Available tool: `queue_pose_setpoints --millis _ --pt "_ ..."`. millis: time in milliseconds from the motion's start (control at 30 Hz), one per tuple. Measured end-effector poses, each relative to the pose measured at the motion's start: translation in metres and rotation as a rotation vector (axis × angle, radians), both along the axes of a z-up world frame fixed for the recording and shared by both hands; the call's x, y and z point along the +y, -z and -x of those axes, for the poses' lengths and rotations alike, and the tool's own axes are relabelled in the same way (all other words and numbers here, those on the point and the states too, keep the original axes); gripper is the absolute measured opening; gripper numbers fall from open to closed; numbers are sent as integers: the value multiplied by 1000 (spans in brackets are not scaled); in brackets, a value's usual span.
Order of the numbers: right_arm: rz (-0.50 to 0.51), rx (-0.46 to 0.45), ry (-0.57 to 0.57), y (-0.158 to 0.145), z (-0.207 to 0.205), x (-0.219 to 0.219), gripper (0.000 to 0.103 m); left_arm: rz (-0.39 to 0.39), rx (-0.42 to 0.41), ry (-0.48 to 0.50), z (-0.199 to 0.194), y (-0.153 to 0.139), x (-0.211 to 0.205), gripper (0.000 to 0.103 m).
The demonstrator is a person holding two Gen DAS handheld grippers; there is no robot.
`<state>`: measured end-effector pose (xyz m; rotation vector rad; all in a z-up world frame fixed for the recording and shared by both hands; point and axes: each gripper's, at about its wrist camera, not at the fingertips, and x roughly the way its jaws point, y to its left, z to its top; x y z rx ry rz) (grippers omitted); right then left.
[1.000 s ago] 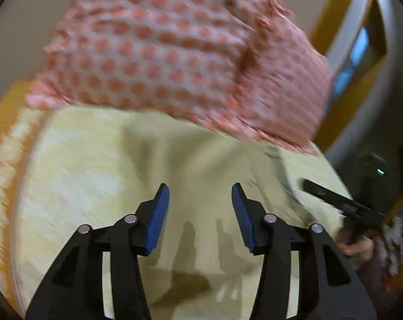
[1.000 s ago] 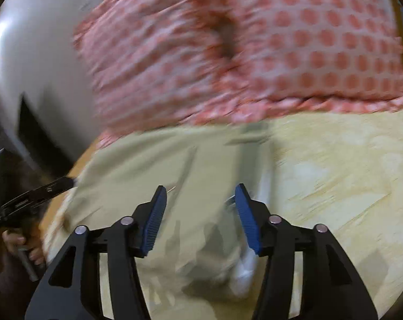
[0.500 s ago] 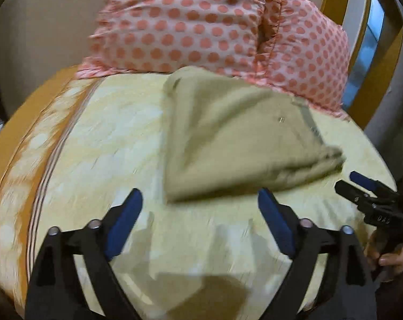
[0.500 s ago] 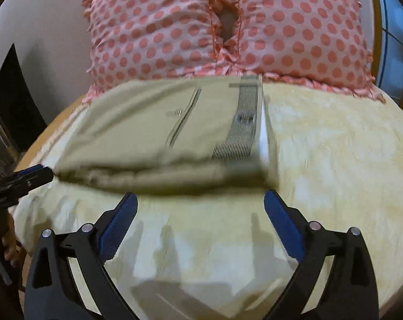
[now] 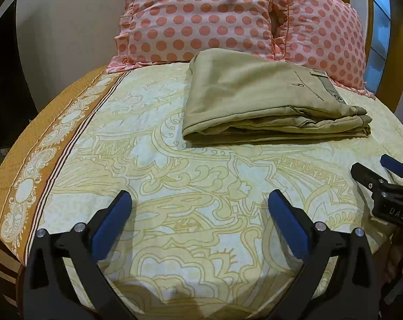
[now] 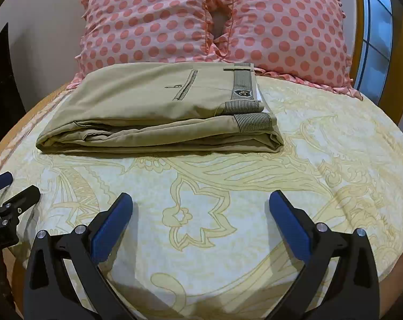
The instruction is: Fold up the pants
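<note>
Khaki pants (image 6: 158,112) lie folded into a flat stack on the bed sheet (image 6: 228,186), a yellow and pale-blue floral print. Landmark = the pants.

Pants: several layers stacked, fold edges facing both cams. Striped waistband (image 6: 243,90) w/ small badge sits at the stack's right end in the right wrist view; welt pocket w/ button towards the middle of the top layer. In the left wrist view the pants (image 5: 255,101) run from a rounded fold at their left end to the waistband end at far right.

Behind the pants: two pink polka-dot pillows (image 6: 153,18), side by side w/ ruffled edges meeting; the back edge of the stack lies right against them, can't tell if touching. Left of the pants in the left wrist view: orange border band of the sheet (image 5: 41,160).

No containers in view.

Left gripper (image 5: 198,200): blue pads spread wide, nothing btwn them, hanging over bare sheet on the near side of the pants, well apart from the fabric.

Right gripper (image 6: 200,200): same, pads wide apart, empty, over sheet near side of the pants, not touching them. Each gripper shows at the other cam's edge: right one (image 5: 383,184) past the pants' waistband end, left one (image 6: 12,197) near their opposite end.
</note>
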<state>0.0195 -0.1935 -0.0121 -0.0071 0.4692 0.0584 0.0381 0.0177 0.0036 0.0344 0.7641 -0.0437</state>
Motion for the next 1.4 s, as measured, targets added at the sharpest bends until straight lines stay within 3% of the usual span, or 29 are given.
queue_pose_setpoints --millis 1400 --pt "1 -8 8 0 1 4 102 0 -7 1 2 0 0 101"
